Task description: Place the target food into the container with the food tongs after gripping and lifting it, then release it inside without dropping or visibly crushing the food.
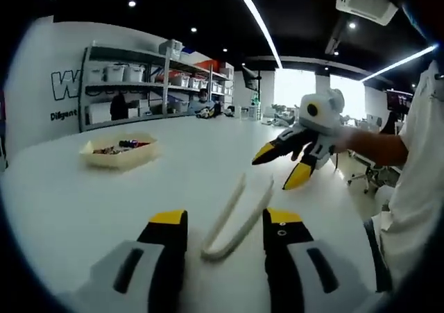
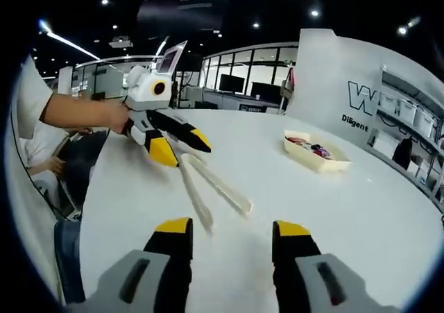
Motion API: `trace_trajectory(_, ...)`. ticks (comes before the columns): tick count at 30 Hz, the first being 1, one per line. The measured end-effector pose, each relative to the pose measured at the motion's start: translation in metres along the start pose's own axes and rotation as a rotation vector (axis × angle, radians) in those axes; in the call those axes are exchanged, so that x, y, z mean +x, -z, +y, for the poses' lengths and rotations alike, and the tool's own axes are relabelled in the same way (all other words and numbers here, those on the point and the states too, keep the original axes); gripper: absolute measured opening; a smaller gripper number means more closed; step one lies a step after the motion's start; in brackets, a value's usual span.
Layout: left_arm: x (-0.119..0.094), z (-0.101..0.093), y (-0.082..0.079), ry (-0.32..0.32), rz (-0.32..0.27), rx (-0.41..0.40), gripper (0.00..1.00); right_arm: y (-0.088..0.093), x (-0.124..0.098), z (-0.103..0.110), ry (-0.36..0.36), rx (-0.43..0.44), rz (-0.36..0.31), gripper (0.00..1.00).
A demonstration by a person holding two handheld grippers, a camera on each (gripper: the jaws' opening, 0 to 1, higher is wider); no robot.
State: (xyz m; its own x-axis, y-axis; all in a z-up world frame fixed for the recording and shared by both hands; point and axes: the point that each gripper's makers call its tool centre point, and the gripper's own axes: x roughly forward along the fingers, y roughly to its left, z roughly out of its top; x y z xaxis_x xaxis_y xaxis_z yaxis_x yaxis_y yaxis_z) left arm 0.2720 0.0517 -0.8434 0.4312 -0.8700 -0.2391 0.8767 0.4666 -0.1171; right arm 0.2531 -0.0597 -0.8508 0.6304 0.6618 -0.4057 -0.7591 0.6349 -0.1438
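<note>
Cream food tongs (image 1: 236, 219) lie flat on the white table (image 1: 83, 209), with their joined end between the jaws of my left gripper (image 1: 225, 219), which is open and not touching them. The tongs' two arms spread toward my right gripper (image 1: 275, 174), which hovers open above the table past their tips. In the right gripper view the tongs (image 2: 211, 187) lie ahead of my open right gripper (image 2: 232, 228), and the left gripper (image 2: 189, 156) stands at their far end. A shallow beige container (image 1: 119, 157) (image 2: 316, 155) holds small dark and red food pieces.
A person's arm (image 1: 374, 146) and white shirt are on the right in the left gripper view. Shelves with white bins (image 1: 132, 84) line the back wall. An office chair (image 1: 368, 178) stands past the table's edge.
</note>
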Motion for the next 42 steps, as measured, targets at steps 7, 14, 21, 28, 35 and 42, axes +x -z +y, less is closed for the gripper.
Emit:
trace_trajectory(7, -0.013, 0.015, -0.021, -0.150, -0.078, -0.075, 0.62, -0.017, -0.008, -0.005, 0.070, 0.097, -0.043, 0.68)
trace_trajectory(14, -0.030, 0.025, -0.031, -0.322, -0.106, -0.157, 0.84, -0.038, -0.022, -0.008, 0.127, 0.079, -0.100, 0.76)
trace_trajectory(21, -0.034, 0.018, -0.020, -0.374, -0.037, -0.181, 0.97, -0.038, -0.027, -0.004, 0.137, 0.133, -0.081, 0.94)
trace_trajectory(28, -0.038, -0.001, -0.023, -0.423, 0.042, -0.041, 0.99, -0.034, -0.029, -0.004, 0.188, 0.179, -0.067, 1.00)
trace_trajectory(35, -0.044, -0.009, -0.018, -0.453, 0.029, -0.051, 0.99, -0.022, -0.032, 0.006, 0.217, 0.126, -0.016, 1.00)
trace_trajectory(42, -0.047, -0.015, -0.012, -0.475, 0.071, -0.018, 0.99, -0.026, -0.043, 0.005, 0.239, 0.196, -0.044, 1.00)
